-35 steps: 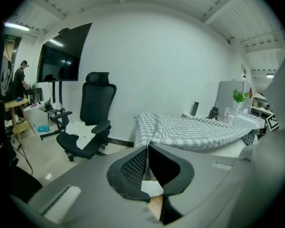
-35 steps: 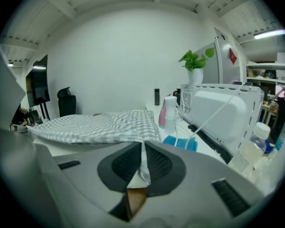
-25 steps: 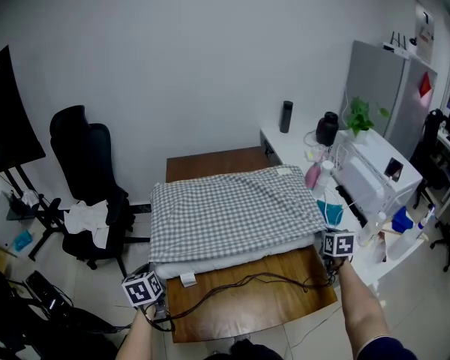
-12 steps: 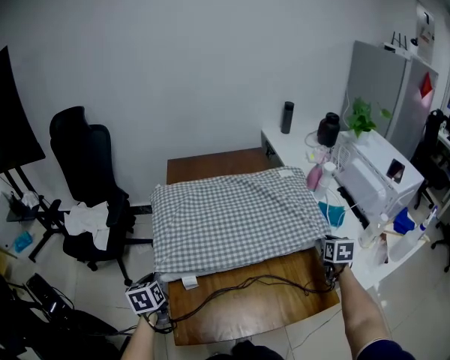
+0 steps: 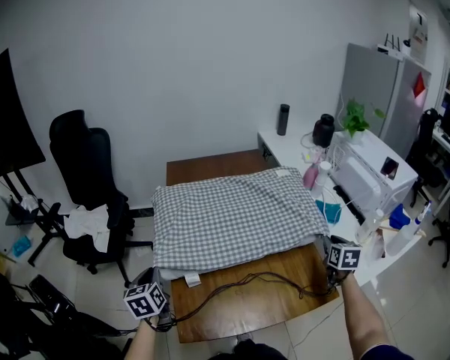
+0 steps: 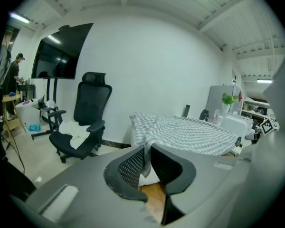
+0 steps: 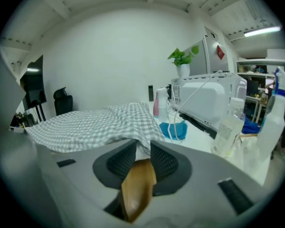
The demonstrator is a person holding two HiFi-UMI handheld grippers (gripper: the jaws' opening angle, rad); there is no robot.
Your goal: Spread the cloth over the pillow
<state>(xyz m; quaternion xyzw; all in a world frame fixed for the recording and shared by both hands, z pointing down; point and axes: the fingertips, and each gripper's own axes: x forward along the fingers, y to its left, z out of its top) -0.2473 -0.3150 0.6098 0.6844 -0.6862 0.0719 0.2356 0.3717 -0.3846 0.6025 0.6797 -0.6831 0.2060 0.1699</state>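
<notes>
The cloth [image 5: 236,220] lies spread over the pillow [image 5: 172,273] on the table [image 5: 247,306]. The left gripper [image 6: 148,153] at its 7 o'clock corner and the right gripper [image 7: 143,151] at 5 o'clock have just been opening, jaws apart, a cloth corner between each pair

Soft, matt checked woven cloth [image 5: 232,220]; smooth, slightly glossy brown wooden table [image 5: 236,311] beneath.

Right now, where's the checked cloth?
Head view, centre: the checked cloth lies spread over the pillow on the wooden table, between the black office chair at left and the white desk at right.
</notes>
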